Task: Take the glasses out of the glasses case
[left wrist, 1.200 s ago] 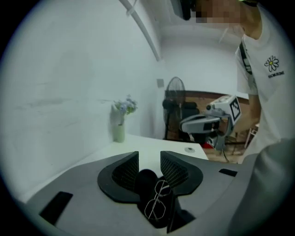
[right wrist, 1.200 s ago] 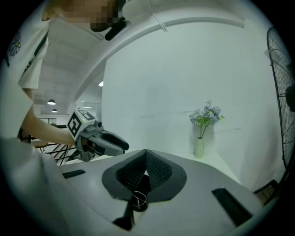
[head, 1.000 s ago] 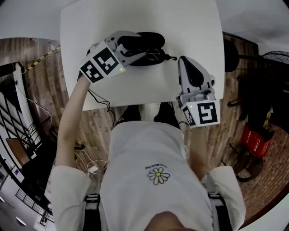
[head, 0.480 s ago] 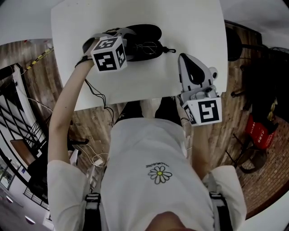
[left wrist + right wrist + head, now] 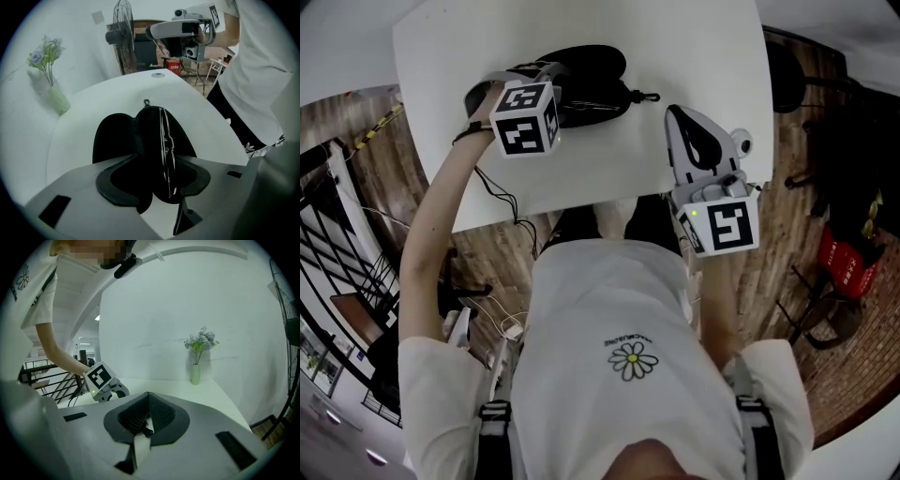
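A black glasses case (image 5: 586,64) lies open at the far side of the white table (image 5: 703,56). Thin wire-framed glasses (image 5: 602,99) rest in its nearer half. My left gripper (image 5: 555,86) points steeply down over the case's left end. In the left gripper view the case (image 5: 117,136) and the glasses (image 5: 166,150) reach in between the jaws of the left gripper (image 5: 157,180), which are closing; the pads do not visibly press on either. My right gripper (image 5: 673,114) hovers at the table's right front, shut and empty.
A vase of flowers (image 5: 197,357) stands at the table's far corner, also in the left gripper view as the vase (image 5: 54,93). A standing fan (image 5: 122,35) and chairs are off the table. Wooden floor and cables lie beside the table (image 5: 502,202).
My left gripper has dropped down onto the case's left end and tipped from slanted to nearly straight down. The right gripper has stayed about where it was.
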